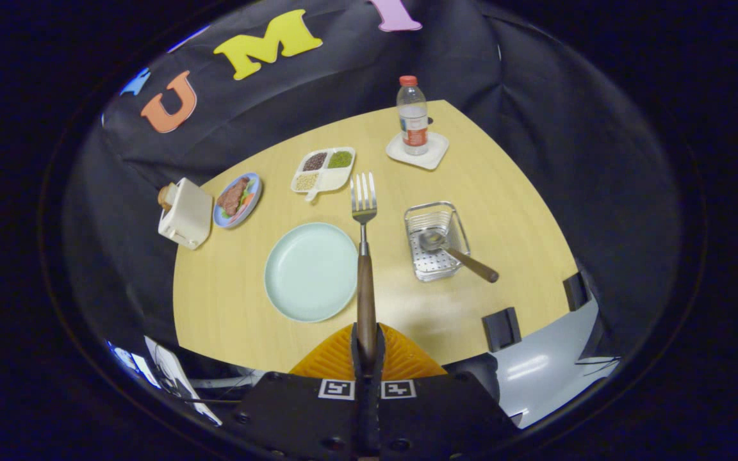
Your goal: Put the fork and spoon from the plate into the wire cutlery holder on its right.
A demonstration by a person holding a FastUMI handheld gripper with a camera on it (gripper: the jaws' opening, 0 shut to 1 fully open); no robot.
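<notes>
pinching the wooden handle of the fork (364, 256), the gripper (367, 349) has both orange fingers (334, 358) pressed against it, so the fork stands out ahead with its tines over the wooden table (510, 192). just left of the fork lies the pale green plate (310, 271) (nothing on it). right of the fork sits the wire cutlery holder (436, 242), with the spoon (455, 253) lying in it, handle sticking out over the rim. beyond are a divided snack tray (323, 169) and a water bottle (413, 116) on a white coaster (418, 152).
</notes>
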